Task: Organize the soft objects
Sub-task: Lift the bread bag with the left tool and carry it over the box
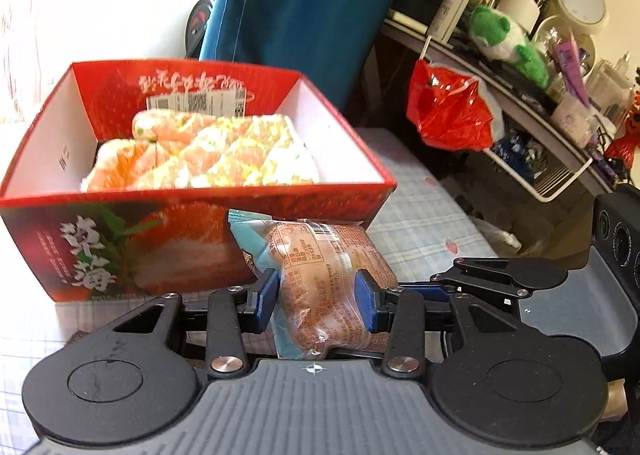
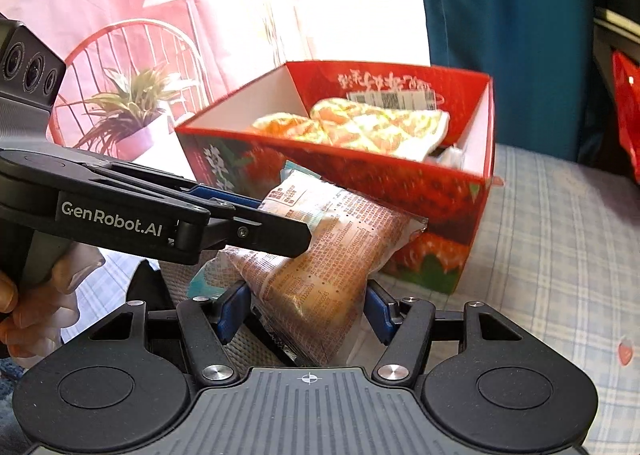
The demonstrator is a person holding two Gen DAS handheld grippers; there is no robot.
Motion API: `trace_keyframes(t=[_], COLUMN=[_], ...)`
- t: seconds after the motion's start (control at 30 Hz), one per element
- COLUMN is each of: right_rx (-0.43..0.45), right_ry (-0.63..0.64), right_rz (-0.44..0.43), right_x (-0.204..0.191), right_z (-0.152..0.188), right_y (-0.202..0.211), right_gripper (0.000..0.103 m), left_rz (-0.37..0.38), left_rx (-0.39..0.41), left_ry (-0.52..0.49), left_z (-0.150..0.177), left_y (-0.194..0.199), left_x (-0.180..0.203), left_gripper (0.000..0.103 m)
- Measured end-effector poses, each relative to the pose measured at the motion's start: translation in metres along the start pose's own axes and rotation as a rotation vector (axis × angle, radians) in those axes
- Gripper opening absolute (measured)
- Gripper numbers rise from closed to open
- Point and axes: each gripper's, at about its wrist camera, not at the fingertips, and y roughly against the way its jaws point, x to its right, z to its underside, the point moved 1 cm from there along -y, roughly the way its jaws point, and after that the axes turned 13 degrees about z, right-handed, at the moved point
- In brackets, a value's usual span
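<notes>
In front of the red strawberry-printed box (image 1: 120, 251), which sat on a pale checked cloth (image 2: 560, 223), 2 grippers shared 1 sealed snack packet (image 1: 320, 267). The left gripper (image 1: 316, 295) had its blue pads pressed into the packet's middle, jaws partly closed, and the film bulged around them. The right gripper (image 2: 304, 307) held the same packet (image 2: 332, 239) nearer its other end, its jaws somewhat wider and touching the wrapper on both sides. The packet hung clear of the cloth, just beside the box's near wall and below its rim. It looked light and soft, a bun or cake in thin crinkly plastic, so it would likely squash under a hard squeeze and the glossy film might slip. The safest hold seemed to be across the padded middle, not the flat crimped ends, with gentle pressure. Inside the box lay orange-and-green patterned soft packs (image 1: 200, 151), leaving some room along the near side.
</notes>
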Motion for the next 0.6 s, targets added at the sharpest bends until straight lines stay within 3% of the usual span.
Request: trace_keyframes(t=[0.6], right_rx=[0.063], right_ry=[0.085], right_rz=[0.002], right_x=[-0.022], right_z=[-0.054], right_y=[0.03], right_gripper=[0.057], left_rz=[0.005], left_rx=[0.114], left_ry=[-0.022], left_z=[-0.026], left_y=[0.052], left_x=[0.006], left_gripper=[0.044])
